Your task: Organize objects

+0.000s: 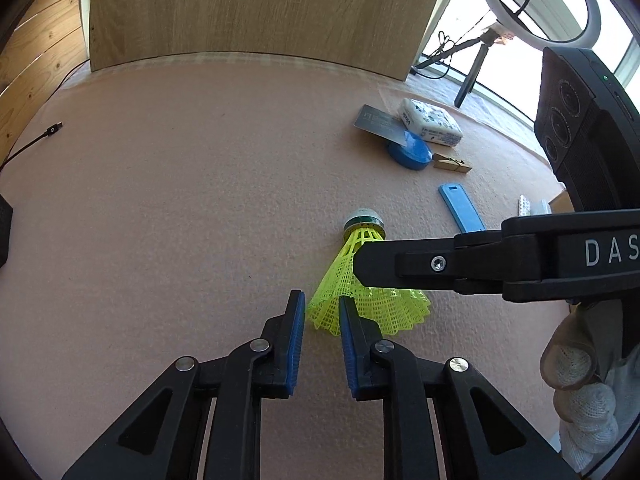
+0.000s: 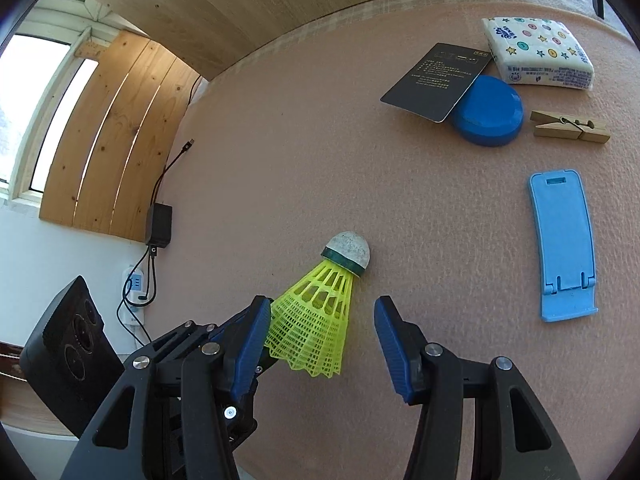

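Observation:
A yellow mesh shuttlecock (image 1: pixel 380 308) (image 2: pixel 316 320) with a white cork tip lies on its side on the pink felt tabletop (image 1: pixel 180 200). My left gripper (image 1: pixel 322 312) stands at the skirt's rim, its blue pads a narrow gap apart. The rim's near corner sits between the fingertips without looking squeezed. My right gripper (image 2: pixel 322 308) straddles the skirt from the other side, open wide. Its left pad (image 2: pixel 256 332) touches the mesh and its right pad (image 2: pixel 390 340) stands clear of it. In the left wrist view one black right finger (image 1: pixel 400 268) crosses over the shuttlecock.
At the back right lie a tissue pack (image 2: pixel 536 52), a black card (image 2: pixel 436 80) resting on a blue round lid (image 2: pixel 492 116), a wooden clothespin (image 2: pixel 568 126) and a light blue phone stand (image 2: pixel 562 240). A wooden board (image 1: pixel 256 12) stands behind. A gloved hand (image 1: pixel 576 380) holds the right gripper.

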The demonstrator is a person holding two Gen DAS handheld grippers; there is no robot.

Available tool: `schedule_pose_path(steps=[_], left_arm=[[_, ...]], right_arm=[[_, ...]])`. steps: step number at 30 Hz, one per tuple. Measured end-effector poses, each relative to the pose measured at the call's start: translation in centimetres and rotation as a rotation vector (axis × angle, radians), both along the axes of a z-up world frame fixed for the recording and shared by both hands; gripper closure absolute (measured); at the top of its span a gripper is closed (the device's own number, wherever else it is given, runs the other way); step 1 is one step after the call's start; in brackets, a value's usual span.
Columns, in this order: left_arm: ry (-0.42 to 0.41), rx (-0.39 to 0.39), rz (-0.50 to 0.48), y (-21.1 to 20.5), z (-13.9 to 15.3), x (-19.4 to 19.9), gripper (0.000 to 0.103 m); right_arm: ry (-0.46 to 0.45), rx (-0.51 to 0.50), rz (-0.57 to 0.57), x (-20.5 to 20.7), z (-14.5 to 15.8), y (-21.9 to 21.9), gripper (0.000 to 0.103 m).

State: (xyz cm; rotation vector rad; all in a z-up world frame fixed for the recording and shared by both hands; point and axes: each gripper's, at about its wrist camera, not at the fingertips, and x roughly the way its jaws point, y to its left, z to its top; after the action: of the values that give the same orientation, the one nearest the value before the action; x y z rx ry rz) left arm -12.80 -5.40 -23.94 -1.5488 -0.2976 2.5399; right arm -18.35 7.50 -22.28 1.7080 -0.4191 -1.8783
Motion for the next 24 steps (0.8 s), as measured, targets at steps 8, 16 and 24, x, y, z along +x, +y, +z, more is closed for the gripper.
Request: schedule_pose_path(steps=[8,16,24], left_arm=[[-0.001,0.014,-0.026,1.4,-0.1,0.1,0.094],[0.018,0.046,-0.054,3.5,1.0,0.4,0.097],[0.067,0.077,-0.149,8.7,3.7,0.4,0.097]], right_arm=[[-0.028,-0.015,-0.008,0.3,-0.7,-0.1,0.056],[-0.014,-0.030,-0.022,0.8,0.4,1.9,0.062],[0.035,-0.055,-0.108,1.8,3.0,7.3,0.064]])
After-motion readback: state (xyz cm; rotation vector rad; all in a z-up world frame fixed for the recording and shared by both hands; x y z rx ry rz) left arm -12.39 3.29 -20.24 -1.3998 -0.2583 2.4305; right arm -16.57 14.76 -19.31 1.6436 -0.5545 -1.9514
